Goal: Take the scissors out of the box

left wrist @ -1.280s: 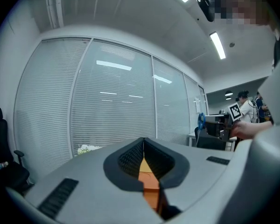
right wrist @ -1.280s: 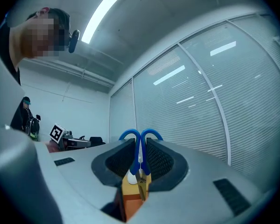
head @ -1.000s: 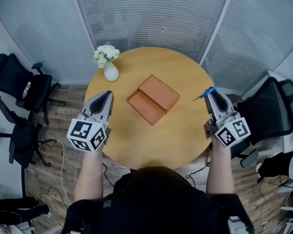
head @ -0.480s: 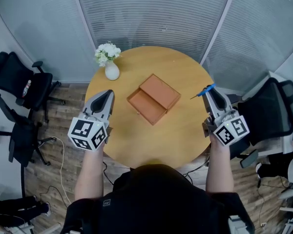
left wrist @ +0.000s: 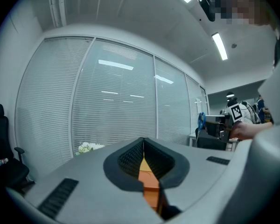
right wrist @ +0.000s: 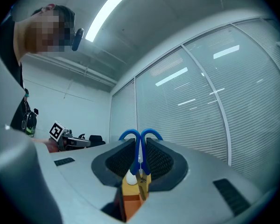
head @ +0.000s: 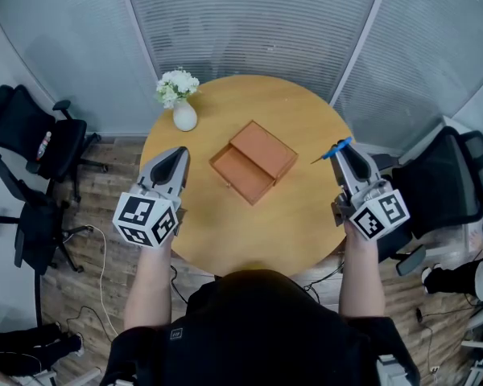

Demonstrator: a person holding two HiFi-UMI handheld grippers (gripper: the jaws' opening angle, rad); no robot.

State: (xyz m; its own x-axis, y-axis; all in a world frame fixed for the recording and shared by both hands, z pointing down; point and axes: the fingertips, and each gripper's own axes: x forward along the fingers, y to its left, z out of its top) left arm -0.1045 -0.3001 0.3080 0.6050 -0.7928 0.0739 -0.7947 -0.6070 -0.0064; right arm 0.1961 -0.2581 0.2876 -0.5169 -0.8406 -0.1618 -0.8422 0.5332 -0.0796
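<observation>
An open orange-brown box (head: 251, 163) lies in the middle of the round wooden table (head: 298, 215), its tray showing nothing inside. Blue-handled scissors (head: 333, 150) stick out from my right gripper (head: 344, 154), which is shut on them above the table's right edge. In the right gripper view the scissors (right wrist: 140, 149) stand clamped between the jaws, blue loops pointing away. My left gripper (head: 175, 161) hovers over the table's left edge, its jaws closed with nothing between them. In the left gripper view my left gripper (left wrist: 143, 148) points at the box (left wrist: 148, 181).
A white vase of flowers (head: 179, 101) stands at the table's far left. Black office chairs stand on the left (head: 32, 143) and right (head: 451, 185). Glass walls with blinds curve behind the table.
My right gripper has shifted slightly left and up with the scissors. The left gripper has hardly moved.
</observation>
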